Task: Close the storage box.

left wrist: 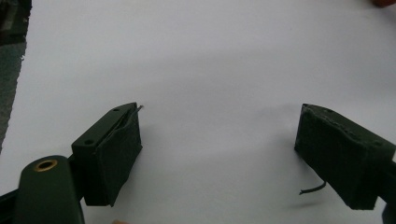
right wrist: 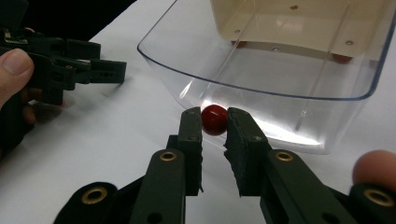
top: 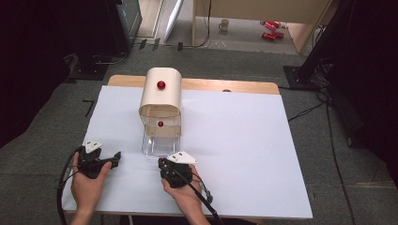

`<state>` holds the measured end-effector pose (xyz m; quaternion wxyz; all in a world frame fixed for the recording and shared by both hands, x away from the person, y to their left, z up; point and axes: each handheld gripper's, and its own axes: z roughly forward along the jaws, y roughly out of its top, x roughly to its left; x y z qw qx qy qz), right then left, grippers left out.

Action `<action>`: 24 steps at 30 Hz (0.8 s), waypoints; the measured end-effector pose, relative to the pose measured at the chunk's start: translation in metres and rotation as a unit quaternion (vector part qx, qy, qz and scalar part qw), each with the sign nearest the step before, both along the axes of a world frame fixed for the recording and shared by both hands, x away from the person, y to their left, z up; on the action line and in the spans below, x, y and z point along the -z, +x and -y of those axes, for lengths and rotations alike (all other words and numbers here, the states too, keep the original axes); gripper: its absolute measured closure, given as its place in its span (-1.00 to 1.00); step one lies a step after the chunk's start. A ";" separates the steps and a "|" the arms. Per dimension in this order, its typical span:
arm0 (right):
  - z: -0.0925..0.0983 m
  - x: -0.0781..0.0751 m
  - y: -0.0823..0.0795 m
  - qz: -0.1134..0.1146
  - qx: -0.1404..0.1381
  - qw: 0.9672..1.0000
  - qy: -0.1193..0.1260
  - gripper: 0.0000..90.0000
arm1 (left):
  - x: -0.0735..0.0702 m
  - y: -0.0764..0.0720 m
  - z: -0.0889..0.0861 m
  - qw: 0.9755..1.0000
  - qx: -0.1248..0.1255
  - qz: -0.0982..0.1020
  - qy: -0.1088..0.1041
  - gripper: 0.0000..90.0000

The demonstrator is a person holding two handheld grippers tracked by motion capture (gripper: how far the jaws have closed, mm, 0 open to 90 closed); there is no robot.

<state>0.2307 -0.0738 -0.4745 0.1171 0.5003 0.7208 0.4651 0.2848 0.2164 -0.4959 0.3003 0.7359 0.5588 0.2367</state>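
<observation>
Jaws of my right gripper [right wrist: 215, 122] sit closed around a small red knob [right wrist: 215, 119] on the front of the clear drawer [right wrist: 261, 88], which is pulled out from the wooden cabinet [top: 160, 96] toward me. I see a second red knob [top: 161, 85] higher on that cabinet. Left of the drawer, my left gripper [left wrist: 219, 140] rests over the white sheet [left wrist: 210, 56], jaws spread wide with nothing between them.

Wooden box [top: 161, 96], perhaps clear-lidded, on table [top: 244, 140]
</observation>
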 end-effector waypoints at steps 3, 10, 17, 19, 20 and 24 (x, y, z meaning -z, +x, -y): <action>0.000 0.000 0.003 0.000 0.000 1.000 0.000 0.70 | 0.000 0.000 0.000 1.000 0.000 0.000 0.000 -0.68; 0.001 -0.003 0.012 0.007 0.005 1.000 0.002 0.69 | 0.000 0.000 0.000 1.000 0.000 0.000 0.000 -0.68; 0.002 -0.006 0.021 0.012 0.005 1.000 -0.001 0.69 | 0.000 0.000 0.000 1.000 0.000 0.001 0.000 -0.68; 0.002 -0.006 0.024 0.012 0.005 1.000 -0.002 0.69 | 0.000 0.000 0.000 1.000 0.000 0.001 0.000 -0.68; 0.002 -0.006 0.025 0.013 0.004 1.000 -0.003 0.69 | 0.000 0.000 0.000 1.000 0.000 0.001 0.000 -0.68; 0.002 -0.007 0.031 0.014 0.003 1.000 -0.009 0.69 | 0.000 0.000 0.000 1.000 0.000 0.000 0.000 -0.68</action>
